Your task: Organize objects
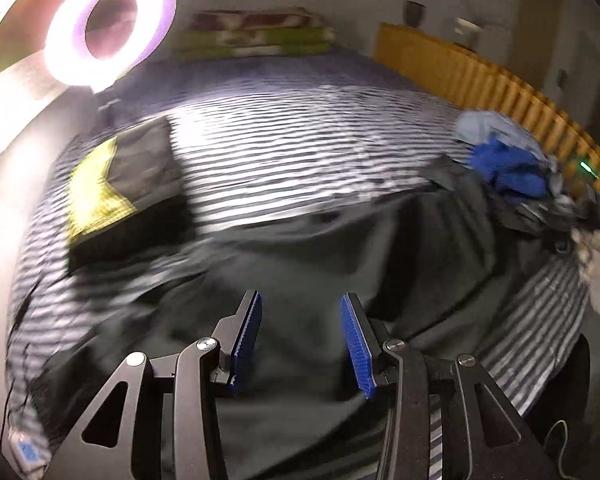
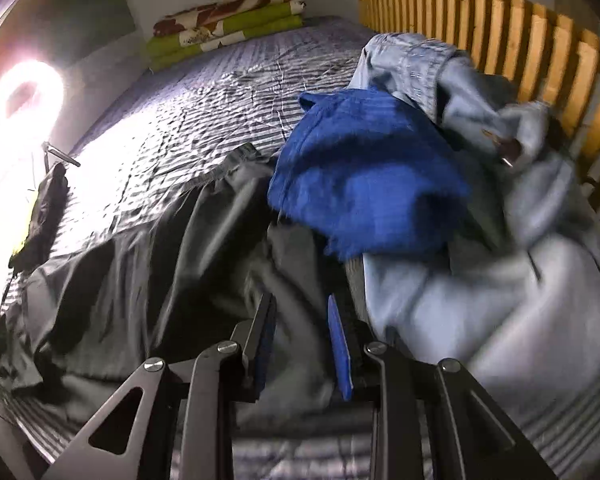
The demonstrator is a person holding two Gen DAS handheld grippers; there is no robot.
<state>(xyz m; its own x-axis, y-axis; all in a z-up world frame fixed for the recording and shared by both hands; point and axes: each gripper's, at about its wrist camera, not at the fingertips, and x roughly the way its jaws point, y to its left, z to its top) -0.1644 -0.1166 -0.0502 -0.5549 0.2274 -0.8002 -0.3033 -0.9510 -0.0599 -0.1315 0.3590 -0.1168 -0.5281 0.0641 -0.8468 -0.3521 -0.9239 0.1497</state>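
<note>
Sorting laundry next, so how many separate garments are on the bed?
4 that I can tell: a dark grey garment spread near the front, a blue garment on the pile, a light denim piece by the slatted rail, and a folded black-and-yellow item at left. Others may be hidden underneath.

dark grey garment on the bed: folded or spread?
Spread, not folded. The dark grey garment lies rumpled across the striped bedsheet, one end running under the blue cloth.

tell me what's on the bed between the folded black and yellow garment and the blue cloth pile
In the left wrist view, only bare striped bedsheet lies between the folded black and yellow garment and the blue cloth.
</note>
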